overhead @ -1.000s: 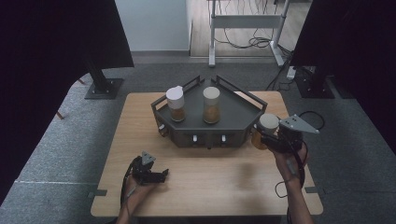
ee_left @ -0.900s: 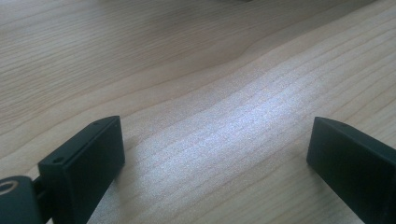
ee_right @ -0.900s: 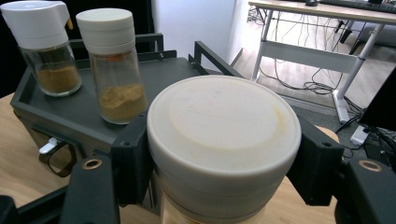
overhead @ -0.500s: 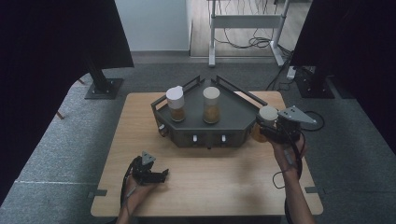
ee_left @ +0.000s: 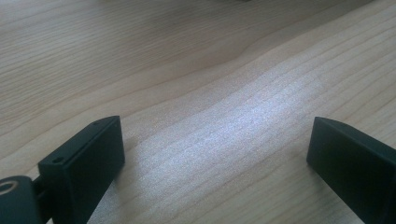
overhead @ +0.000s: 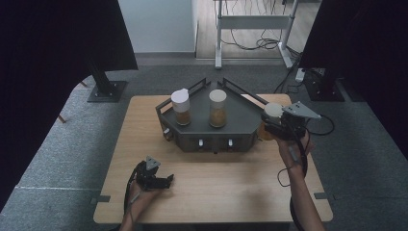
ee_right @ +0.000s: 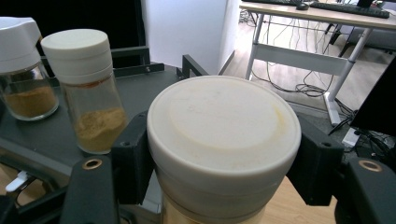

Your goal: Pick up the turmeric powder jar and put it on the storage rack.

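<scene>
My right gripper [overhead: 275,126] is shut on a spice jar [overhead: 272,113] with a cream lid [ee_right: 224,123], held just off the right side of a dark grey tray [overhead: 240,113]. Its black jaws press on both sides of the jar below the lid. Two more spice jars stand on the tray: one with a white flip cap [overhead: 181,107] [ee_right: 21,70] and one with a round cream lid [overhead: 217,108] [ee_right: 86,88]. My left gripper [overhead: 163,181] rests open near the table's front left, its fingers [ee_left: 88,158] wide apart over bare wood.
The wooden table [overhead: 144,130] stands on grey carpet. Black monitor stands [overhead: 103,86] flank the far corners, and a white desk frame [overhead: 250,24] with cables sits beyond. The tray has raised rails [overhead: 240,91] at its back.
The right gripper has lifted the cream-lidded jar and carried it up toward the tray's right edge. The left gripper has stayed put.
</scene>
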